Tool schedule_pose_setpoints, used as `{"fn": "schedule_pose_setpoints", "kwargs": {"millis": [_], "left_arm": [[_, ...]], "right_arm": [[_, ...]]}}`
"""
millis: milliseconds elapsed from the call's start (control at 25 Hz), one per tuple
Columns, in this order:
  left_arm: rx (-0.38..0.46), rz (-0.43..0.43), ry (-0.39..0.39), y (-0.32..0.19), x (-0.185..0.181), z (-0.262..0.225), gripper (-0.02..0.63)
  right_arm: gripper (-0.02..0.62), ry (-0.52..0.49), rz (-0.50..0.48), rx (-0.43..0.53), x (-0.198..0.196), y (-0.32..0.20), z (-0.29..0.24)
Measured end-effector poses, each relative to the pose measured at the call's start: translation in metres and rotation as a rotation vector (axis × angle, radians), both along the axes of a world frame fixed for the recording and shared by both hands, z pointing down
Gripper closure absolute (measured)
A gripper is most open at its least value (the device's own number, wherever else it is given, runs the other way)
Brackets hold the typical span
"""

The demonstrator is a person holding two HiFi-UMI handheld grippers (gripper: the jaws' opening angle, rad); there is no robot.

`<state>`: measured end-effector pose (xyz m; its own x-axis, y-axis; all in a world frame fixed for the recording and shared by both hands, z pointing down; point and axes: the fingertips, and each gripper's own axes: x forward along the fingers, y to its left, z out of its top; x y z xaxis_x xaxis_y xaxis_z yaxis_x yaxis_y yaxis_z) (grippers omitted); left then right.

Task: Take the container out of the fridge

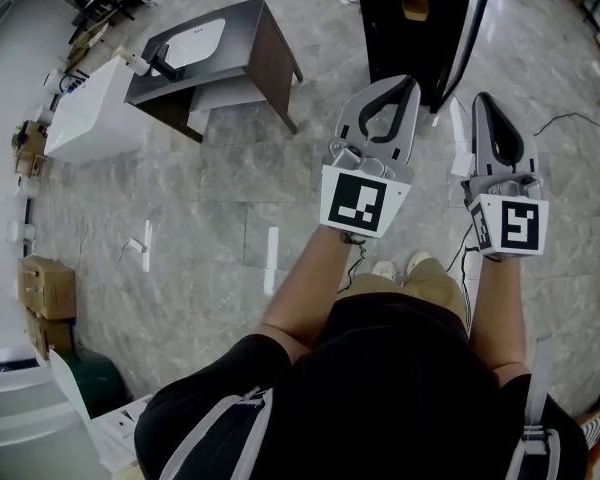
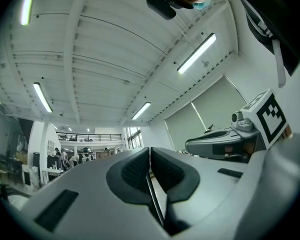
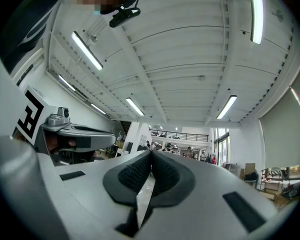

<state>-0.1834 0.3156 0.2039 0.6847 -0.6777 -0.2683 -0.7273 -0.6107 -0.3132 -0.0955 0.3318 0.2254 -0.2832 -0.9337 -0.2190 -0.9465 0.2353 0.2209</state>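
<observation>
Both tools are raised in front of the person, left gripper [image 1: 407, 86] and right gripper [image 1: 483, 100] side by side over the grey floor [image 1: 210, 218]. Each has its jaws pressed together on nothing, aimed up towards the ceiling [image 2: 115, 44]. Just ahead stands the dark fridge [image 1: 385, 28], door [image 1: 472, 28] open, and a small tan container [image 1: 415, 6] sits inside, apart from both grippers.

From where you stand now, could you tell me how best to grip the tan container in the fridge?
Probably across its two sides, coming straight in through the open front: the tan container sits inside the dark fridge, whose door is swung right. Its shape is too small to judge.
</observation>
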Motion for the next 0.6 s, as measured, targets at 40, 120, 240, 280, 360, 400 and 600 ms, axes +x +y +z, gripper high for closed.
{"fn": "schedule_pose_setpoints", "kwargs": {"millis": [40, 120, 240, 280, 360, 400, 600], "left_arm": [[0.002, 0.001, 0.0, -0.002, 0.0, -0.002, 0.578], [0.003, 0.005, 0.004, -0.007, 0.001, -0.004, 0.578], [0.01, 0.004, 0.016, -0.017, 0.004, -0.004, 0.578], [0.014, 0.005, 0.023, -0.021, 0.006, -0.005, 0.578], [0.023, 0.005, 0.029, -0.032, 0.009, -0.007, 0.578], [0.027, 0.004, 0.026, -0.039, 0.011, -0.006, 0.578], [0.024, 0.008, 0.046, -0.086, 0.025, 0.003, 0.578]], "right_arm": [[0.56, 0.004, -0.005, 0.001, -0.001, -0.002, -0.001], [0.56, 0.009, -0.012, 0.002, -0.001, -0.006, -0.003], [0.56, 0.019, -0.019, 0.014, 0.001, -0.015, -0.002], [0.56, 0.021, -0.021, 0.02, 0.003, -0.018, -0.003], [0.56, 0.021, -0.024, 0.032, 0.006, -0.029, -0.004], [0.56, 0.021, -0.025, 0.037, 0.008, -0.037, -0.004], [0.56, 0.022, -0.03, 0.044, 0.023, -0.083, 0.006]]}}
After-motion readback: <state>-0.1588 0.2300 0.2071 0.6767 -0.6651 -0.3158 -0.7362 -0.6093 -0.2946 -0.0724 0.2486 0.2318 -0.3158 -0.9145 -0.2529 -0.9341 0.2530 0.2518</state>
